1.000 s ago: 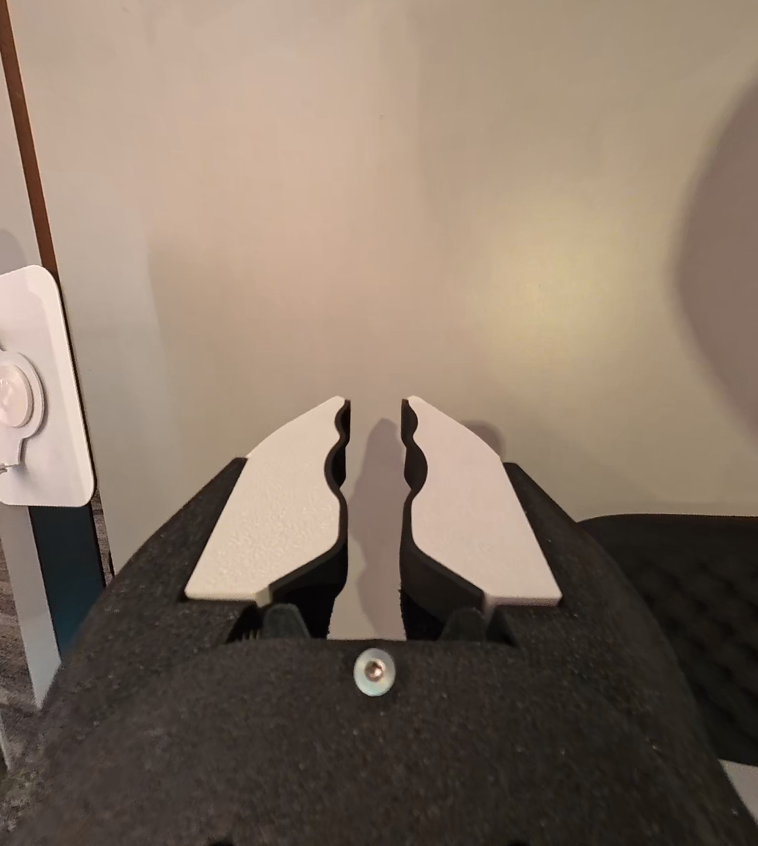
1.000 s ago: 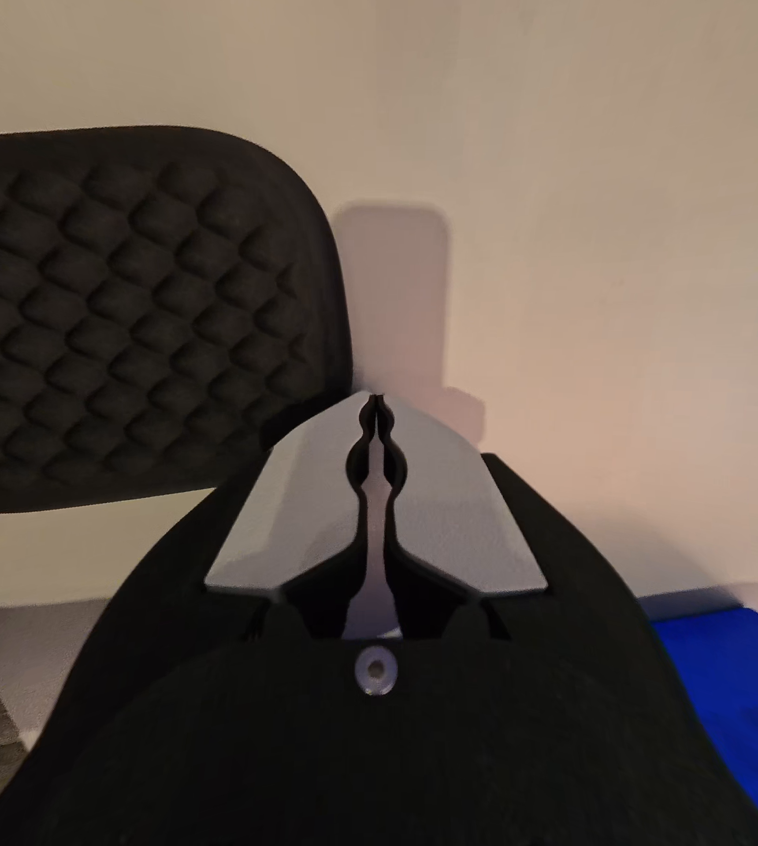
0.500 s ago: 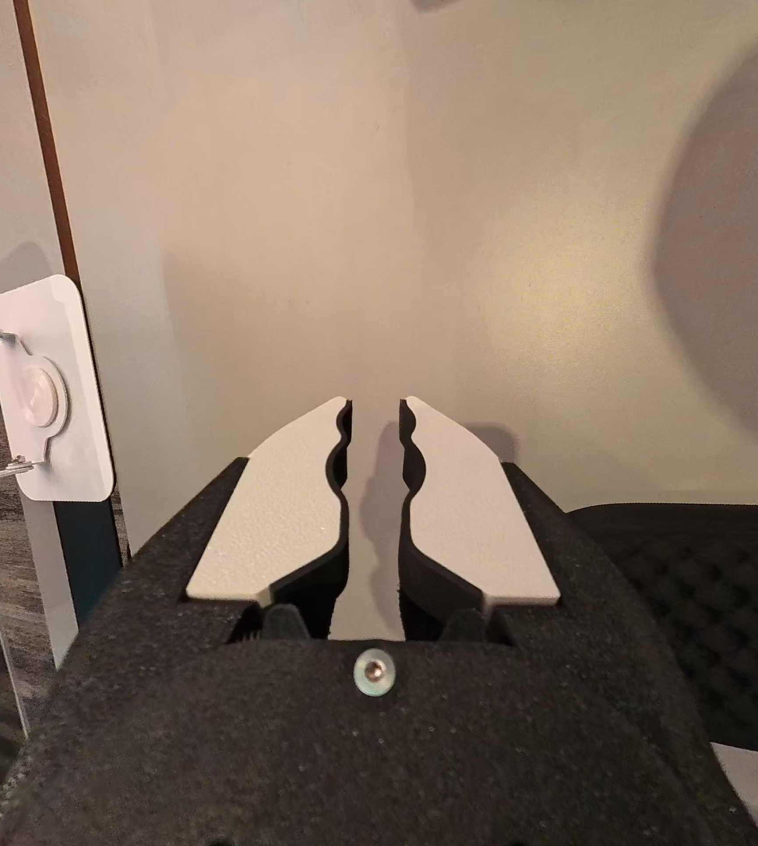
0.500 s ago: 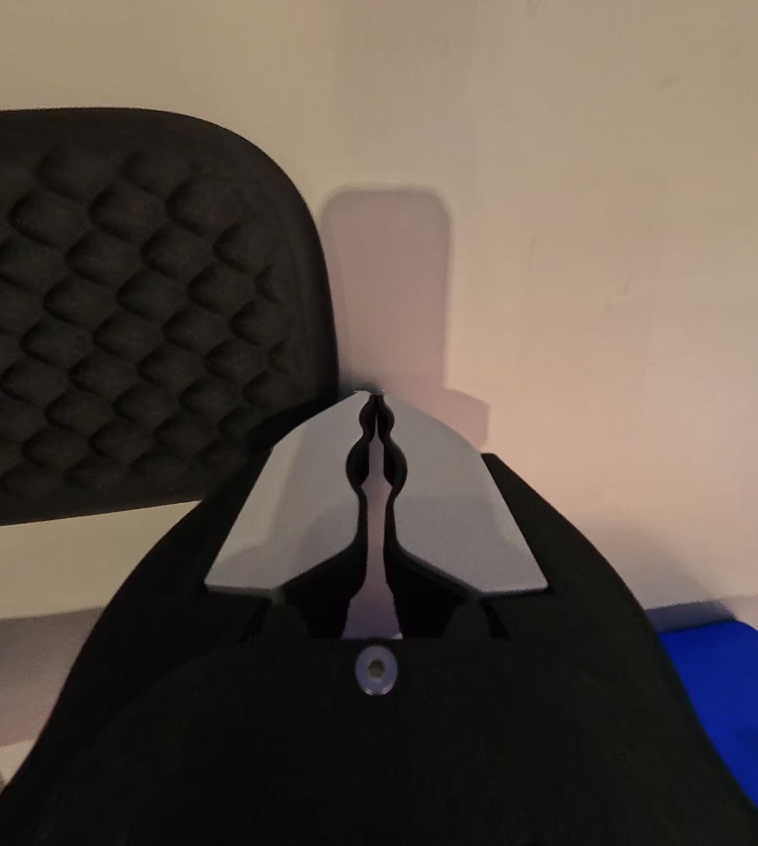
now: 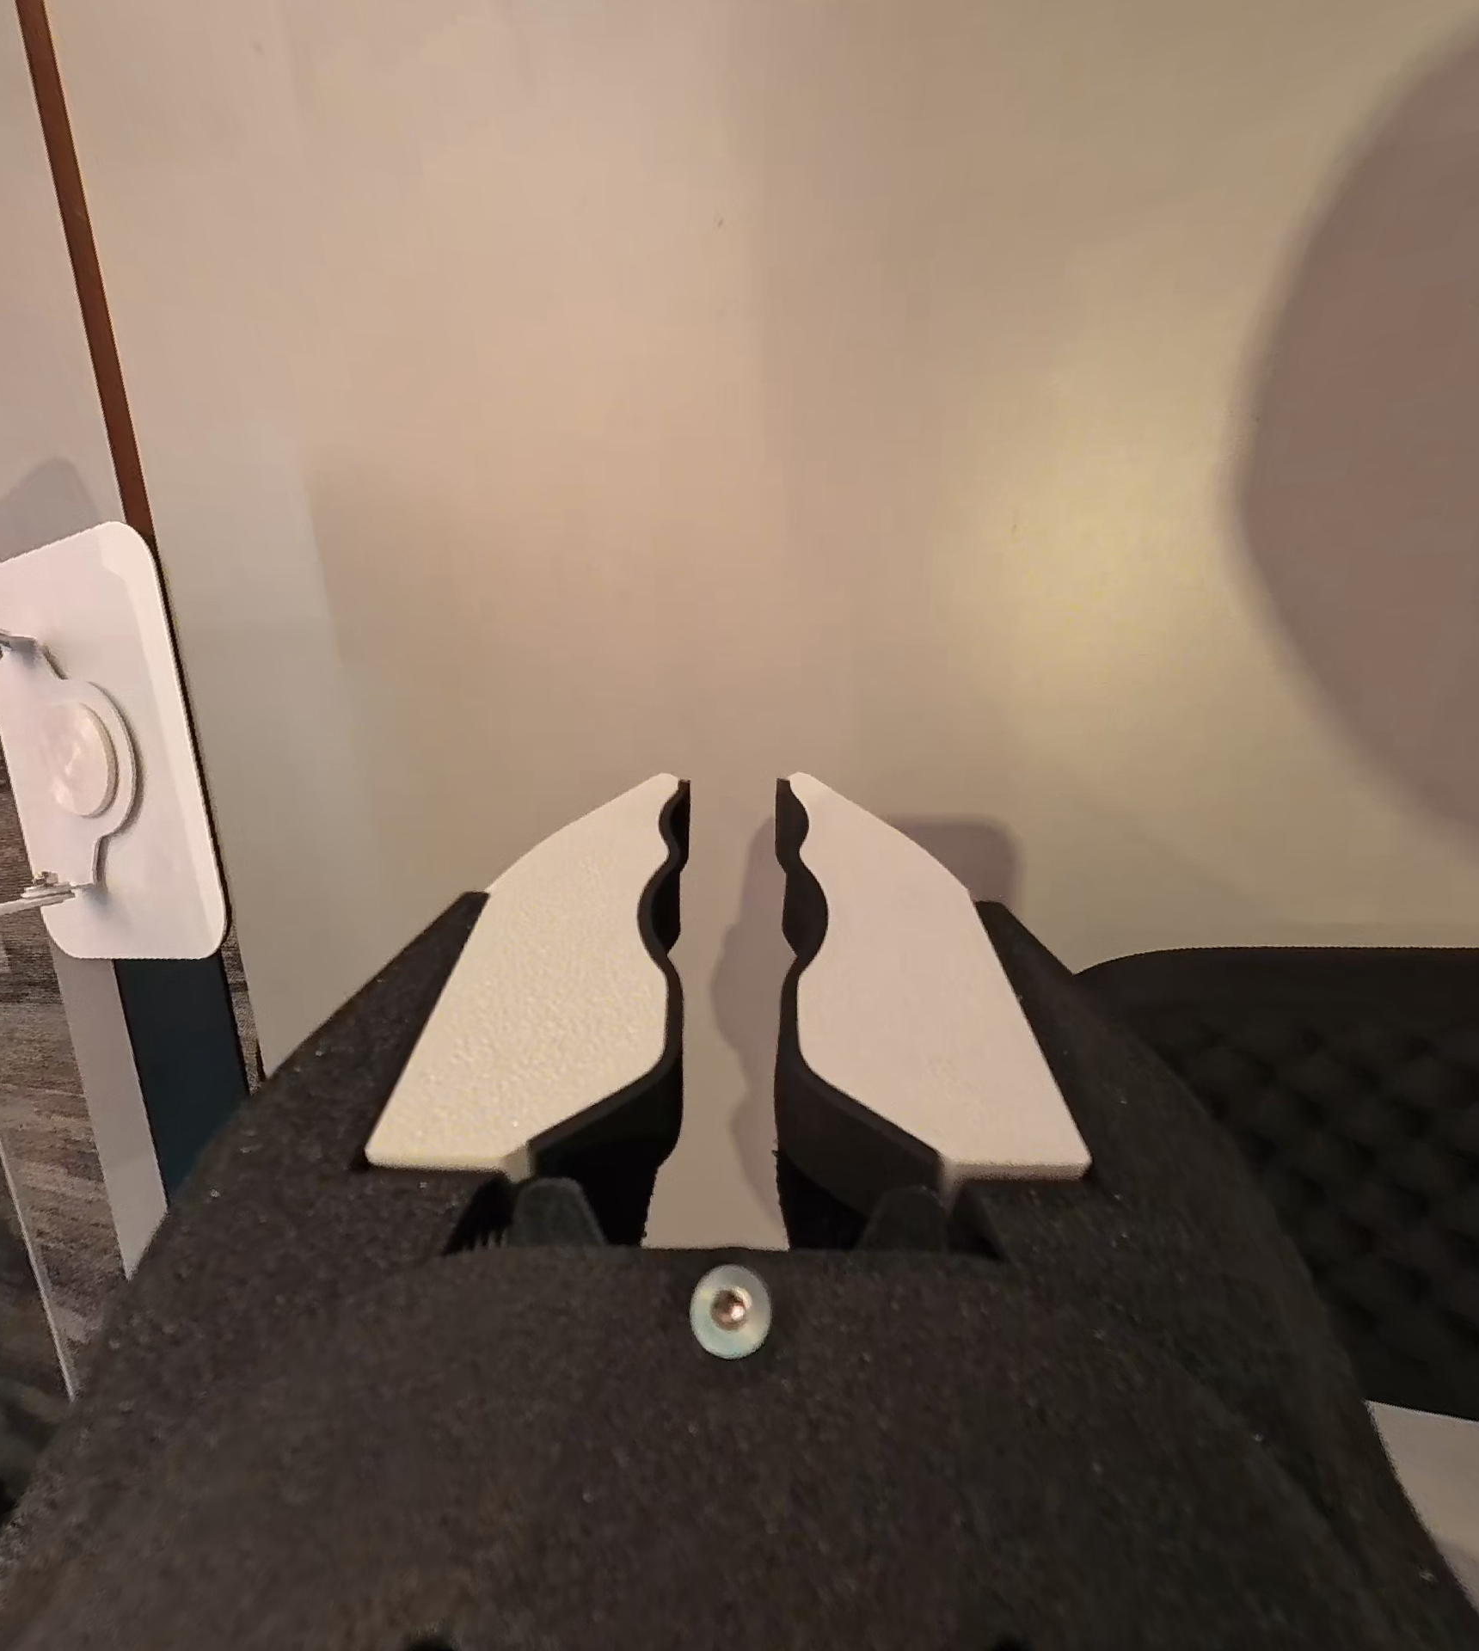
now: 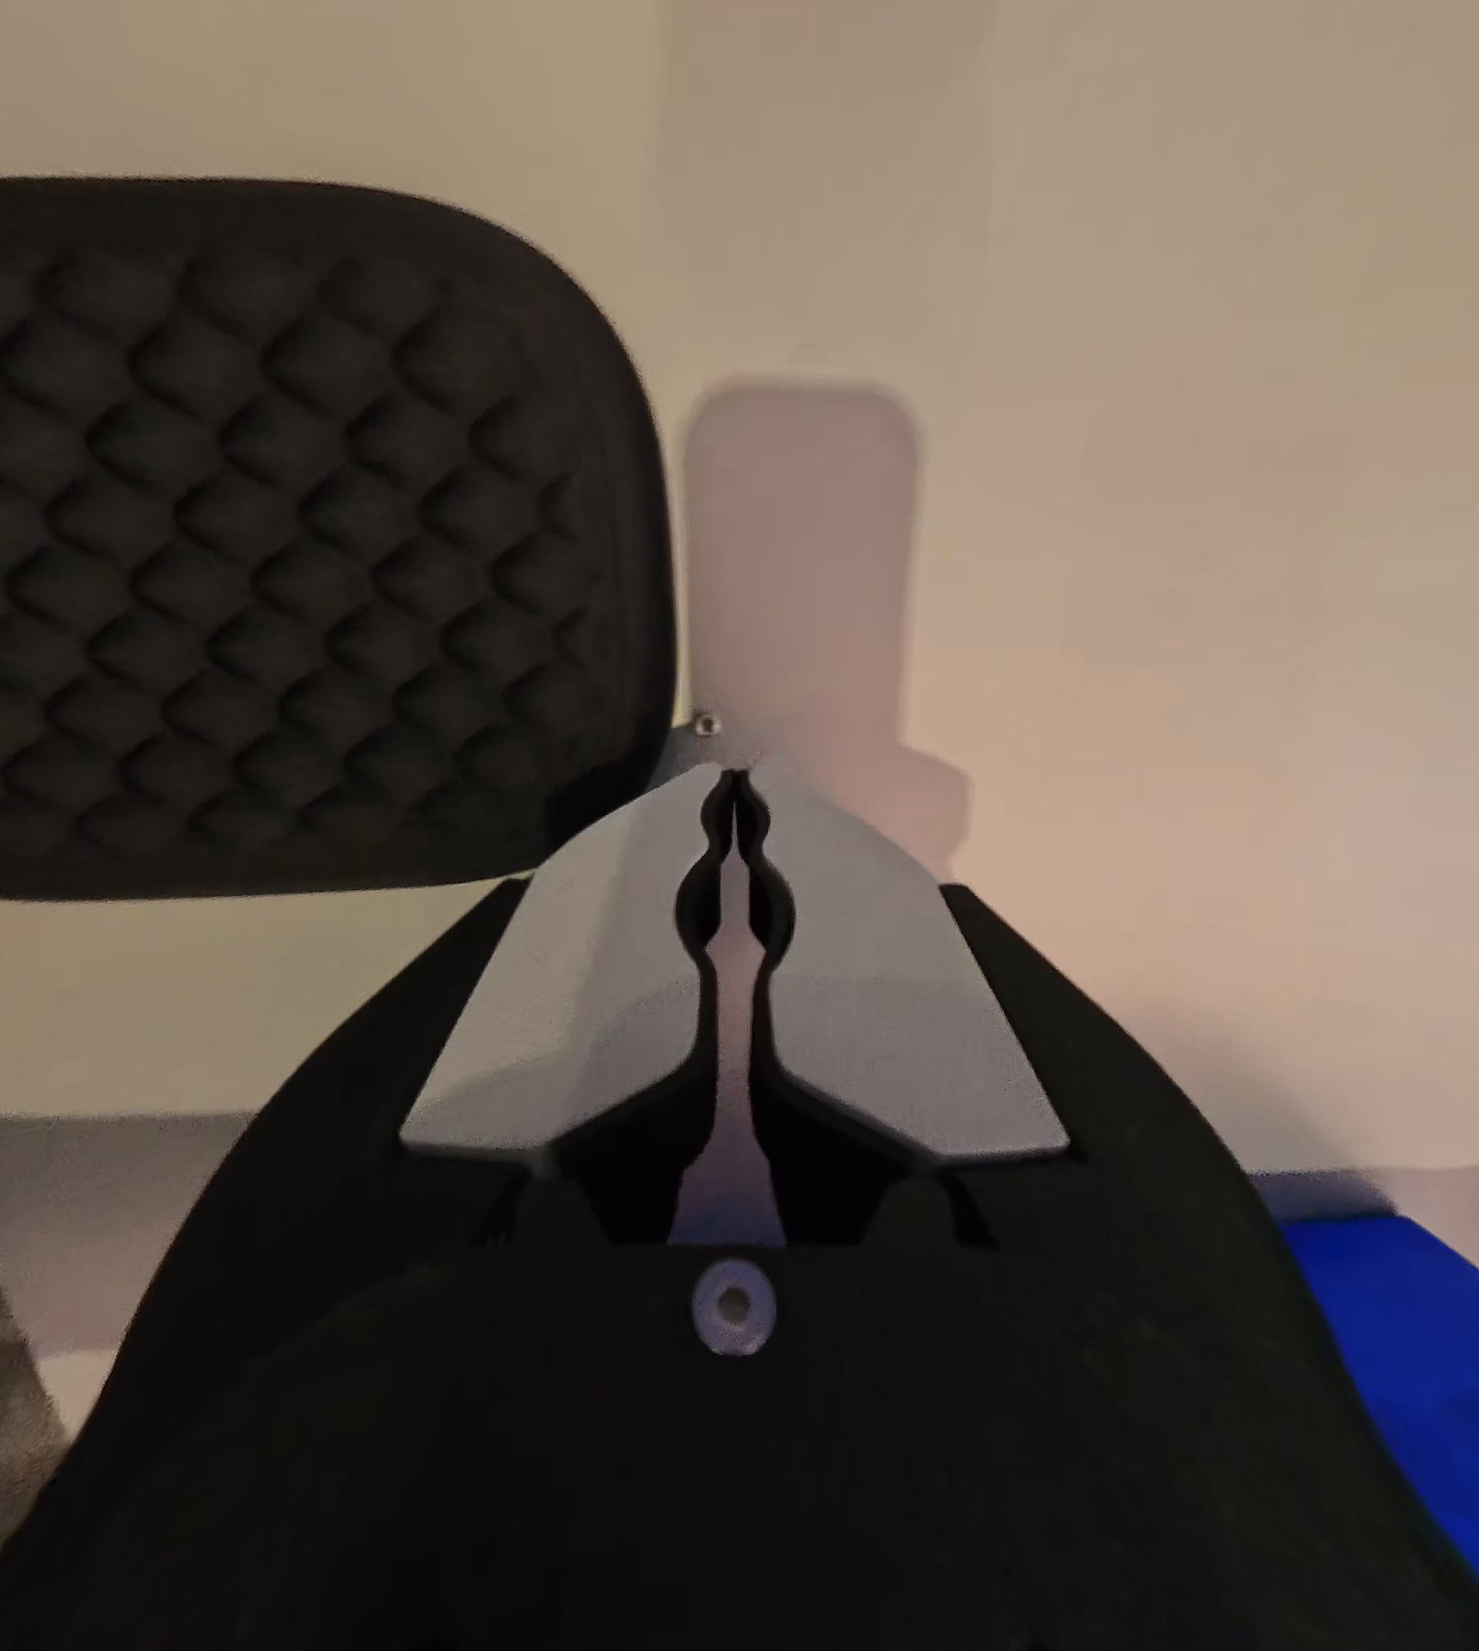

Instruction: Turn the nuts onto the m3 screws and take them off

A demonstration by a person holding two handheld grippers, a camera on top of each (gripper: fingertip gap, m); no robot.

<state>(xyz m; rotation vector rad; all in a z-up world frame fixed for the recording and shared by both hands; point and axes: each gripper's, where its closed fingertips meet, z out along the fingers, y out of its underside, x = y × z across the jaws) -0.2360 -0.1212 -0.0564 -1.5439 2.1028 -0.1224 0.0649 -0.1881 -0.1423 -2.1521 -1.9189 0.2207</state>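
My left gripper is open and empty, with a finger-wide gap between its jaws, and points at a bare beige wall. My right gripper is shut. A small shiny metal piece, apparently a screw, sticks out up and to the left from its tips; the blur hides its detail. No nuts or other screws show in either view.
A black chair back with a quilted pattern stands close on the left of the right gripper; it also shows in the left wrist view at lower right. A white wall plate is on a door frame at left. A blue surface lies at lower right. One gripper's finger ends stand about 30 centimetres off the other's.
The left wrist view has swung slightly left, so the white wall plate sits further right. The right wrist view has shifted a little against the chair back. Both grippers keep their states.
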